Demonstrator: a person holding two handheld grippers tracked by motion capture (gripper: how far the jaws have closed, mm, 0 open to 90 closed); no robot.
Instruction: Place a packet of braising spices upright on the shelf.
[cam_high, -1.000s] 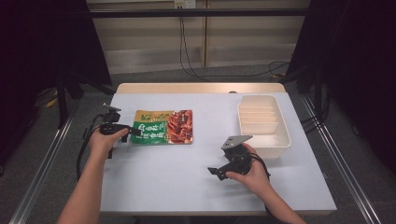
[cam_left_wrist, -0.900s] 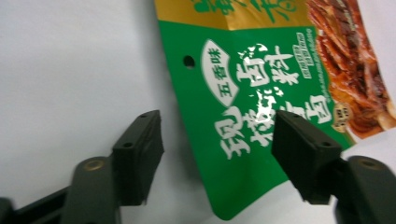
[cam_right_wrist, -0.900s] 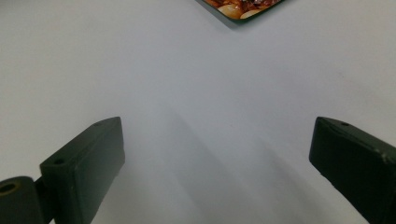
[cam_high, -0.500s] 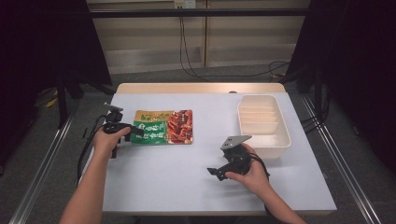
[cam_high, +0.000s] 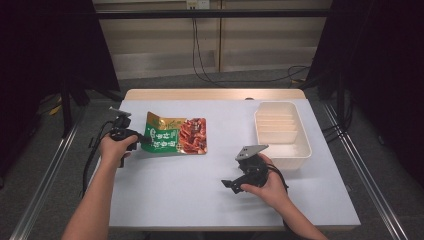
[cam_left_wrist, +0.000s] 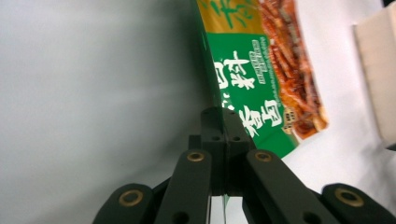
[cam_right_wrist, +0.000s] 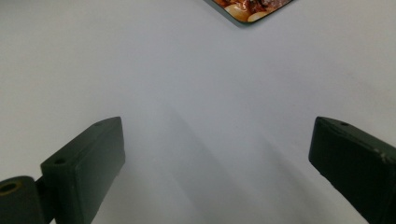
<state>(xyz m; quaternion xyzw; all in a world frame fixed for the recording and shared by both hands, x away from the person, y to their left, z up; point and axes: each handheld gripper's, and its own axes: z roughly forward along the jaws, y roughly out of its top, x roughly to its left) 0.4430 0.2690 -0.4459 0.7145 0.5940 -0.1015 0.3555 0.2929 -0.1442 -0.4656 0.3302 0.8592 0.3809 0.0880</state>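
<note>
A flat snack packet (cam_high: 175, 136), green and gold at its left and red at its right, lies on the white table (cam_high: 190, 200). My left gripper (cam_high: 142, 141) is at the packet's left edge. Its jaws have just been closing and now pinch that edge. In the left gripper view the two black jaws meet on the packet's (cam_left_wrist: 261, 70) green rim at the left gripper's tips (cam_left_wrist: 224, 116). My right gripper (cam_high: 230, 184) rests low over the table near the front right, open with nothing between its jaws. The right gripper (cam_right_wrist: 215, 158) faces bare table, with a corner of the packet (cam_right_wrist: 252, 9) far ahead.
A cream plastic tray (cam_high: 282, 132) with ribbed dividers stands at the table's right side, beyond my right hand; its edge (cam_left_wrist: 378, 70) also appears in the left gripper view. Cables trail off the table's left side. Dark curtains flank the table.
The left gripper's jaws have closed onto the packet's left edge, and that edge now sits slightly raised. The right hand and gripper have not moved.
</note>
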